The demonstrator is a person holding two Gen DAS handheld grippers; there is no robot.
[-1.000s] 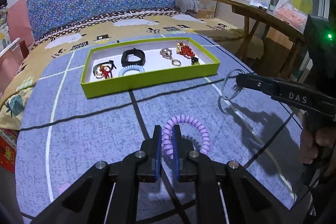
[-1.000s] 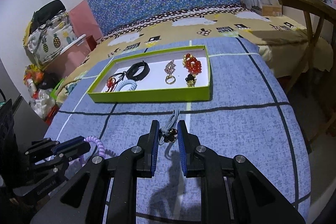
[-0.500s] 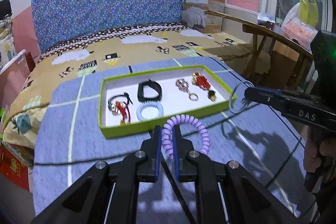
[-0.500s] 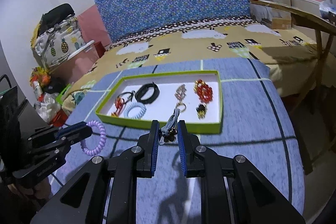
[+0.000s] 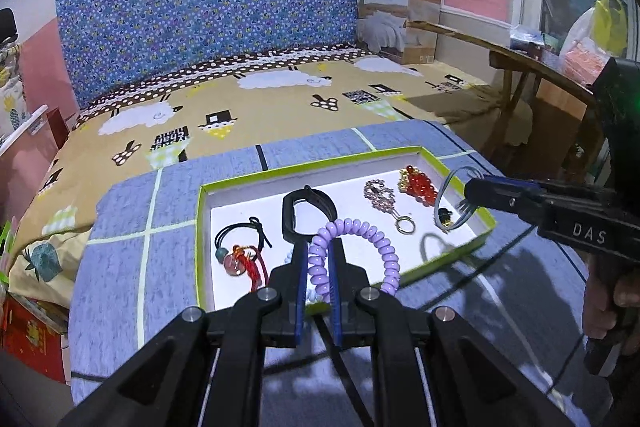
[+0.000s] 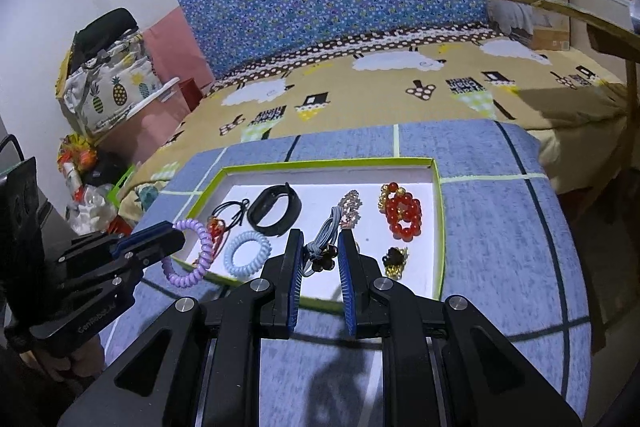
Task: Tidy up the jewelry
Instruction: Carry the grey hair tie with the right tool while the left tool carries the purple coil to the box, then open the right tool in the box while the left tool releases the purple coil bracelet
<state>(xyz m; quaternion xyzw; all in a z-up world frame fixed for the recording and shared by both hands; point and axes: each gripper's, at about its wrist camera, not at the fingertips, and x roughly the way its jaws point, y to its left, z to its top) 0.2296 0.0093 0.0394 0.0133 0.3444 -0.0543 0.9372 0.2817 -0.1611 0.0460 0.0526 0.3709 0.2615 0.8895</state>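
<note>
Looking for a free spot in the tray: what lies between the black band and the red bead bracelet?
The silver keychain lies between them on the tray floor, clearest in the left wrist view.

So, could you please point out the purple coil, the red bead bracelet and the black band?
purple coil (image 5: pixel 386 247), left wrist view, arc right of the tongs
red bead bracelet (image 6: pixel 404 215), right wrist view, bead cluster
black band (image 6: pixel 274 211), right wrist view, near strap

Inside the green-rimmed tray (image 6: pixel 438 227), the white floor lies bare along the far wall and between the black band (image 6: pixel 274 211) and the red bead bracelet (image 6: pixel 402 217). The pale blue coil (image 6: pixel 247 257) and black-and-gold charm (image 6: pixel 394 261) crowd the near edge. The blue checked cloth (image 6: pixel 500 247) right of the tray is open.
</note>
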